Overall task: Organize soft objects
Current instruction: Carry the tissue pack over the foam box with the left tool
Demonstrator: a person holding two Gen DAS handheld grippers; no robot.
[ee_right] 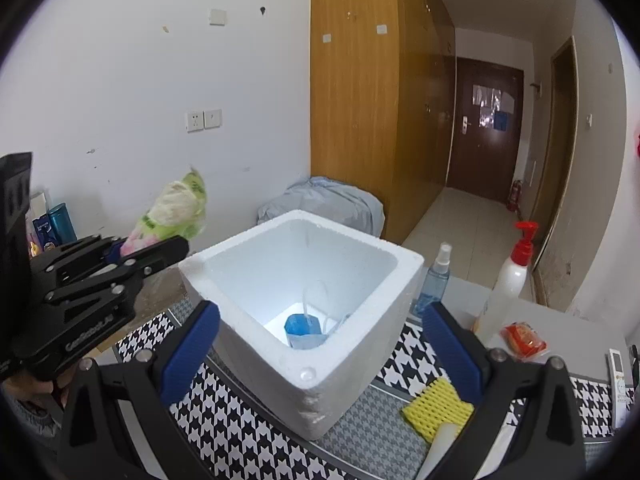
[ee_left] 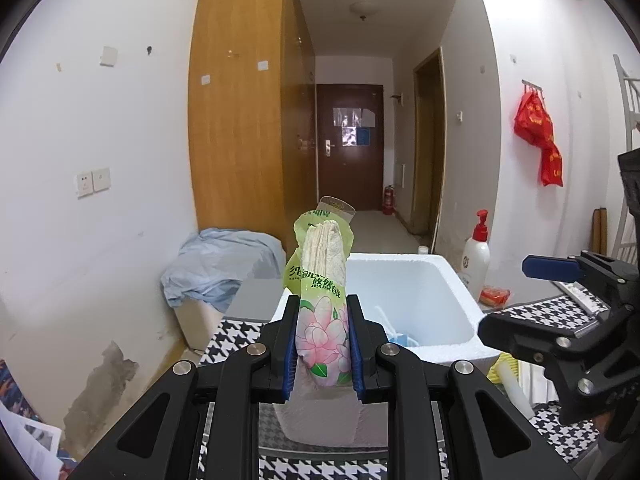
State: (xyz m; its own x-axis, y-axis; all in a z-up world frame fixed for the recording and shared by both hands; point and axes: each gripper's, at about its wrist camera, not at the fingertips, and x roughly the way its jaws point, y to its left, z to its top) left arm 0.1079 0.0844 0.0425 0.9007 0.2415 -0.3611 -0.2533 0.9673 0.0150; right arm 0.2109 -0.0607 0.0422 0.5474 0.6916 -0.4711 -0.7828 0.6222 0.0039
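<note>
My left gripper [ee_left: 322,340] is shut on a soft pack of tissues [ee_left: 322,300] in a green and pink flowered wrapper, held upright above the near rim of a white foam box [ee_left: 452,300]. In the right wrist view the same pack [ee_right: 172,212] sticks out of the left gripper [ee_right: 148,250] to the left of the foam box [ee_right: 248,308]. A blue face mask [ee_right: 302,330] lies on the box floor. My right gripper [ee_right: 320,344] is open and empty, its blue pads either side of the box's near corner.
The box stands on a black-and-white houndstooth mat [ee_right: 224,412]. A yellow sponge [ee_right: 438,408], a red snack packet [ee_right: 524,340], a white pump bottle [ee_right: 506,284], a blue spray bottle [ee_right: 434,280] and a remote [ee_right: 618,384] lie to the right.
</note>
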